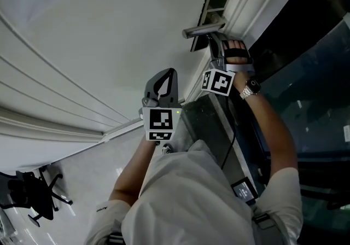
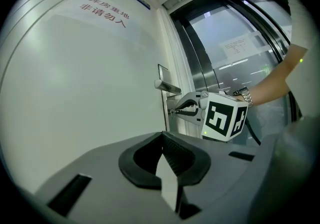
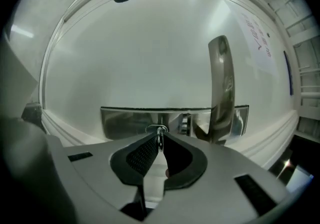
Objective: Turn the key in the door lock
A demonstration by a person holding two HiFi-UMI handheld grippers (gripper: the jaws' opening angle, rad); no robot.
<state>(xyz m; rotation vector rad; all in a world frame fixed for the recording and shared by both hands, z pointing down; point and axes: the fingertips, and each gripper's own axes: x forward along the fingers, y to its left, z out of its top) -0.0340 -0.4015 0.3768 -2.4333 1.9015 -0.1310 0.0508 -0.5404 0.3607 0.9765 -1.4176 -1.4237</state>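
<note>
A steel lever handle (image 3: 221, 88) stands on a metal lock plate (image 3: 125, 120) in the white door (image 1: 109, 47). A small metal key (image 3: 159, 131) sticks out of the plate beside the handle. My right gripper (image 3: 160, 139) is shut on the key's head, its dark pads pinching it from both sides. In the head view the right gripper (image 1: 215, 44) reaches in under the handle (image 1: 202, 30). My left gripper (image 1: 163, 82) hangs level in front of the bare door, well away from the lock. The left gripper (image 2: 164, 143) is shut with nothing in it.
A dark glass panel (image 1: 306, 91) in a metal frame runs along the door's edge on the right. Red print (image 2: 105, 9) marks the door's upper part. An office chair (image 1: 38, 194) stands on the floor at the lower left.
</note>
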